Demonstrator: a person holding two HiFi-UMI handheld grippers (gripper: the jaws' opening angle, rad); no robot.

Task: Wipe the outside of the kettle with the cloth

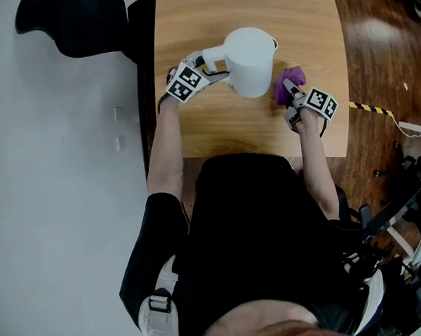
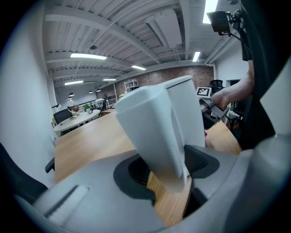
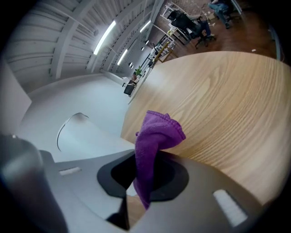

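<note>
The white kettle (image 1: 251, 60) stands on the wooden bench (image 1: 214, 127), about midway between its left and right edges and set back from the near edge. Its handle points toward the left edge. It looks like a smooth, stiff plastic shell with a rounded body and a flat, slab-like handle. That skin is likely slippery, and the kettle could slide or tip under a sideways rub, so the handle is the sound place to steady it. The left gripper (image 1: 204, 68) has its jaws wide around that handle, with bench grain showing beside one pad, so it is not clamped. The right gripper (image 1: 292, 98) has its jaws narrow, pinching a purple cloth (image 1: 291, 82) that is soft, nubby and limp, folding over above the jaws. It sits just beside the kettle's wall on the side toward the right edge; I cannot tell whether it touches
</note>
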